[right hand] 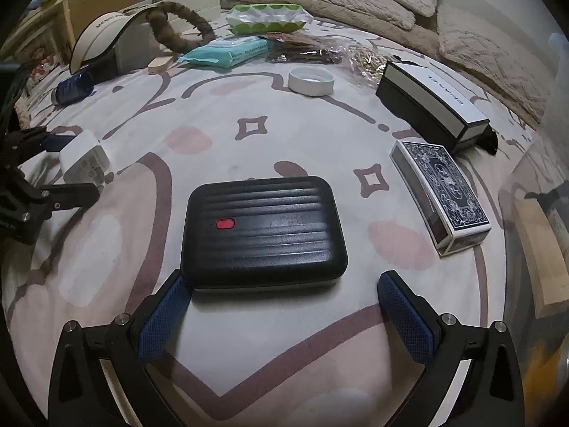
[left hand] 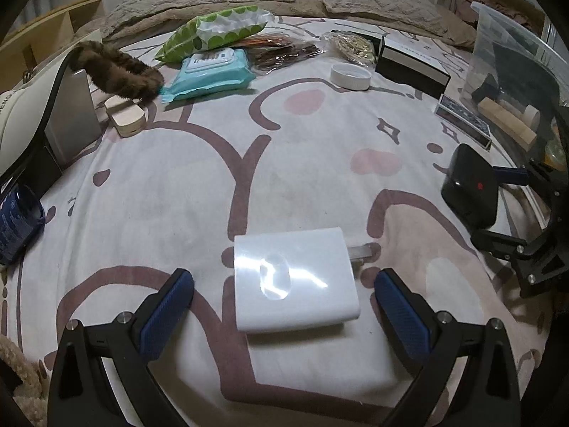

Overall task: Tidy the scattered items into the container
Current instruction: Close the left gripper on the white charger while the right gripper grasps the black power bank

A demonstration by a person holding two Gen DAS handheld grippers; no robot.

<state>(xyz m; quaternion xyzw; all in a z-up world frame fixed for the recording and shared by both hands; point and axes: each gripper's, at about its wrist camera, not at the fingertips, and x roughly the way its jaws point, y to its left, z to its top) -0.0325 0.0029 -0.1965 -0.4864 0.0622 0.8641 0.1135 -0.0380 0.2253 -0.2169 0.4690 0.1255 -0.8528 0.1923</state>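
A white plug charger [left hand: 295,281] lies flat on the patterned bedspread, its prongs pointing right. My left gripper [left hand: 284,281] is open, its blue pads on either side of the charger and apart from it. A black ribbed case with a red button [right hand: 263,229] lies before my right gripper [right hand: 284,284], which is open, its left pad at the case's near left corner. The clear plastic container [left hand: 512,67] stands at the right in the left wrist view, with wooden blocks inside. The charger [right hand: 83,160] and the left gripper also show at the left of the right wrist view.
Scattered on the bed: a card deck [right hand: 441,195], a black-and-white box [right hand: 430,106], a white lid [right hand: 311,80], teal wipes [left hand: 209,71], a green dotted pack [left hand: 217,32], a furry headband [left hand: 117,71], a blue jar [left hand: 17,220], a cap [right hand: 103,35]. Pillows lie behind.
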